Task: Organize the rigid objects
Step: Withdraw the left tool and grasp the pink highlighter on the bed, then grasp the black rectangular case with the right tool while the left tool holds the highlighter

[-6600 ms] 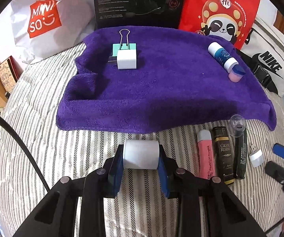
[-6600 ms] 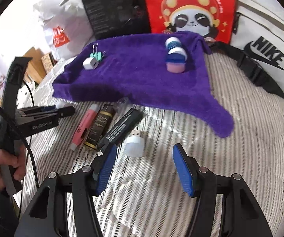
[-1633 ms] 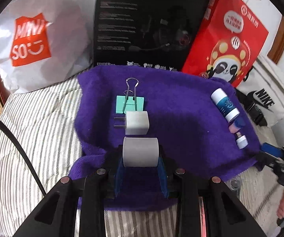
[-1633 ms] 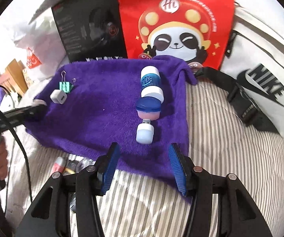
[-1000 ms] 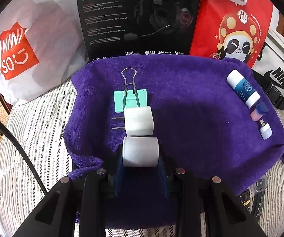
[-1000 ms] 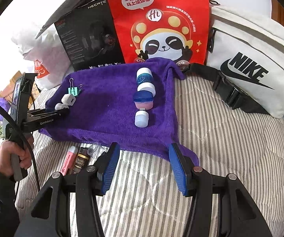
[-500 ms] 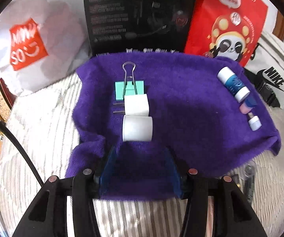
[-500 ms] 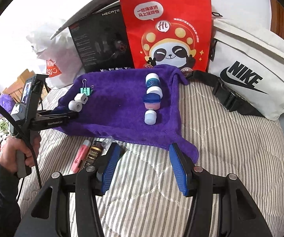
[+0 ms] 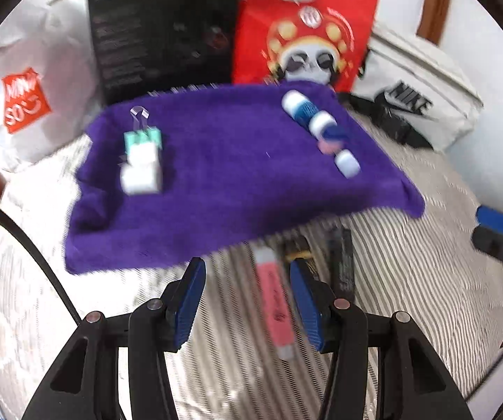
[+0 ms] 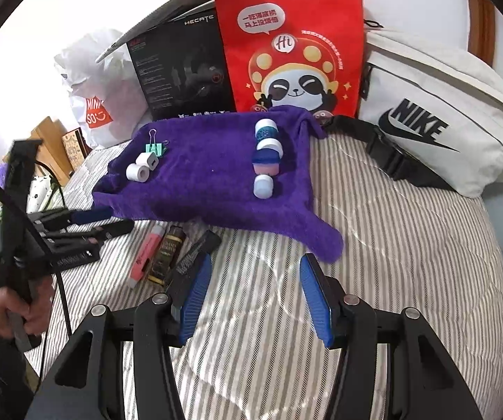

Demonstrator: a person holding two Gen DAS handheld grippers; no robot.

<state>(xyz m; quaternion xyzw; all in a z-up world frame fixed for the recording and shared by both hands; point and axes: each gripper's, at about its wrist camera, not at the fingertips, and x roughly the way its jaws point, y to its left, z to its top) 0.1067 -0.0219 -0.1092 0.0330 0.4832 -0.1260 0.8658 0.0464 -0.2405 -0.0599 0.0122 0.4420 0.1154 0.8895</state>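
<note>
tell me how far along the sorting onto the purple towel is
Done: two rows lie on the purple towel, one ending in the white roll, one in the small white cap. In hand: nothing. Left: pink tube, dark bottle and black stick on the bedspread.

— We see even daylight, and dappled bright patches on the striped bedding (image 10: 374,245). Sharp there?
— Yes; our left wrist view smears with motion blur, and both edges bend darkly.

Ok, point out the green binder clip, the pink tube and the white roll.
green binder clip (image 10: 156,149), right wrist view, on its green body.
pink tube (image 10: 145,257), right wrist view, mid-barrel.
white roll (image 10: 137,172), right wrist view, on its round end.
</note>
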